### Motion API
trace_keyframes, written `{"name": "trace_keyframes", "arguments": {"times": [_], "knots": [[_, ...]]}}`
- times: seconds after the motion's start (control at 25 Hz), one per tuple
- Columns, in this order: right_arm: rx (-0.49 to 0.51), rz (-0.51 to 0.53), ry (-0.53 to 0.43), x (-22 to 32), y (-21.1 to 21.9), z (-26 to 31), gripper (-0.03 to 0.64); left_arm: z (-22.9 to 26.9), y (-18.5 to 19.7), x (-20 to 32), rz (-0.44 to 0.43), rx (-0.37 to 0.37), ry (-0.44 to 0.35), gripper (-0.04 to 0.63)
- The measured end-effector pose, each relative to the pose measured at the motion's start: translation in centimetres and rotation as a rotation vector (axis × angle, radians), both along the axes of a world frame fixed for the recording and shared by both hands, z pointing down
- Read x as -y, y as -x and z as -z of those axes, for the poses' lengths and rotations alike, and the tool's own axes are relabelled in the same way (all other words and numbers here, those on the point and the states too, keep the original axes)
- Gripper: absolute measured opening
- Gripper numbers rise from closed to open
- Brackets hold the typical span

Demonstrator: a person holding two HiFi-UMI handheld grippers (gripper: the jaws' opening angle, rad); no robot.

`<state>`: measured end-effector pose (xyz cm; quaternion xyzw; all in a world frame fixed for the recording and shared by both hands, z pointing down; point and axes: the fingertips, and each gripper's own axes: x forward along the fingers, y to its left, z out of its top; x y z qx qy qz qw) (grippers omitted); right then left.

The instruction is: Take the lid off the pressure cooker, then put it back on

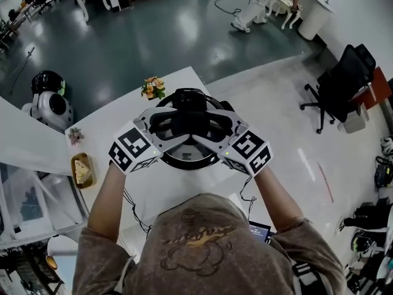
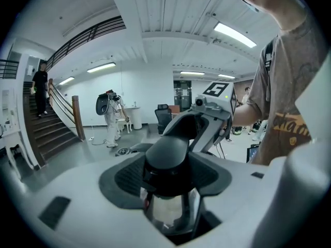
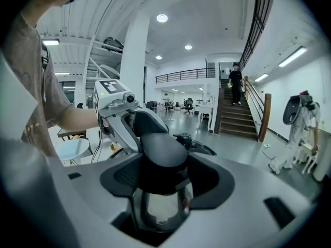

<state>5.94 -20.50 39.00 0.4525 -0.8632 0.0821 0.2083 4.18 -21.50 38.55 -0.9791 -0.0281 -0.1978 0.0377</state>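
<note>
The steel pressure cooker (image 1: 184, 160), with its black lid (image 1: 187, 112) on, is over the white table (image 1: 107, 125); I cannot tell whether it rests there. My left gripper (image 1: 161, 128) is shut on the cooker's left side handle (image 2: 166, 156), which fills the gap between the jaws. On the opposite side my right gripper (image 1: 216, 128) is shut on the right side handle (image 3: 158, 156). Each gripper view shows polished steel under the handle and the other gripper across the lid: the right gripper (image 2: 213, 119) and the left gripper (image 3: 118, 119).
A flower pot (image 1: 153, 87) stands at the table's far edge, a smaller plant (image 1: 75, 134) and a tray of food (image 1: 81, 171) at its left. A white robot (image 1: 50, 103), a black office chair (image 1: 341, 85) and a person (image 1: 255, 5) are on the floor beyond.
</note>
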Motion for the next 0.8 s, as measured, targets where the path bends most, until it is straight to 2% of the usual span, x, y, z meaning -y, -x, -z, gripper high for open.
{"name": "trace_keyframes", "arguments": {"times": [0.4,0.68,0.8], "knots": [[-0.002,-0.076,-0.005,0.6,-3.5,-1.1,0.267,-1.2,-3.5,0.7,-0.065,0.027,0.01,0.263],[0.006,-0.096,0.008,0.9,-3.8,-2.6,0.267,-2.6,-3.9,1.1,-0.077,0.065,-0.005,0.264],[0.004,-0.095,0.009,0.9,-3.9,-2.9,0.267,-2.9,-4.0,1.1,-0.078,0.06,0.008,0.264]]}}
